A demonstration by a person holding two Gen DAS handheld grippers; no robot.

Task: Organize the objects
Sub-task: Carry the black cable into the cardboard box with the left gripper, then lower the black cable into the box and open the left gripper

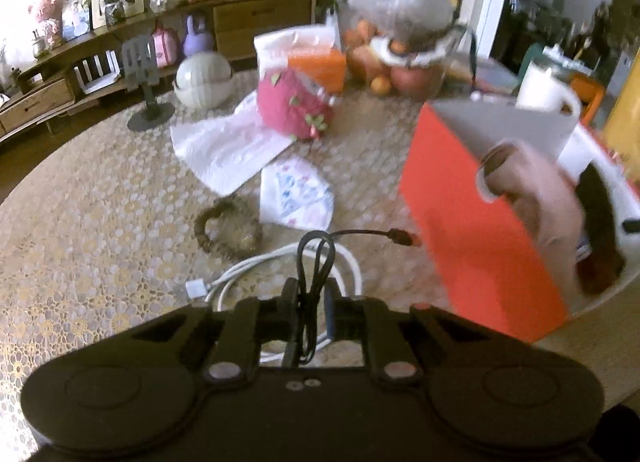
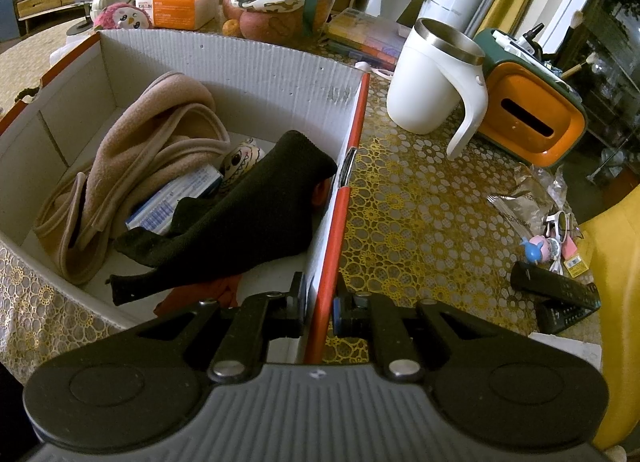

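Note:
My left gripper (image 1: 311, 294) is shut on a looped black cable (image 1: 316, 250), whose plug end (image 1: 400, 237) trails right toward the red box (image 1: 472, 229). Beneath it a white cable (image 1: 240, 278) lies on the patterned tablecloth. A beaded bracelet (image 1: 228, 229) and a printed paper packet (image 1: 296, 193) rest just beyond. My right gripper (image 2: 320, 302) is shut on the near red wall of the open cardboard box (image 2: 336, 221). Inside that box lie a pink cloth (image 2: 160, 141), a black cloth (image 2: 256, 205), a small blue-white carton (image 2: 176, 197) and a painted round object (image 2: 240, 161).
A pink plush toy (image 1: 292, 101), white paper (image 1: 224, 145), a tissue pack (image 1: 316, 57), a fruit basket (image 1: 400, 57) and a round white bowl (image 1: 204, 79) fill the far table. To the box's right stand a white mug (image 2: 432, 81), an orange-green case (image 2: 528, 113), a remote (image 2: 556, 290) and small trinkets (image 2: 548, 238).

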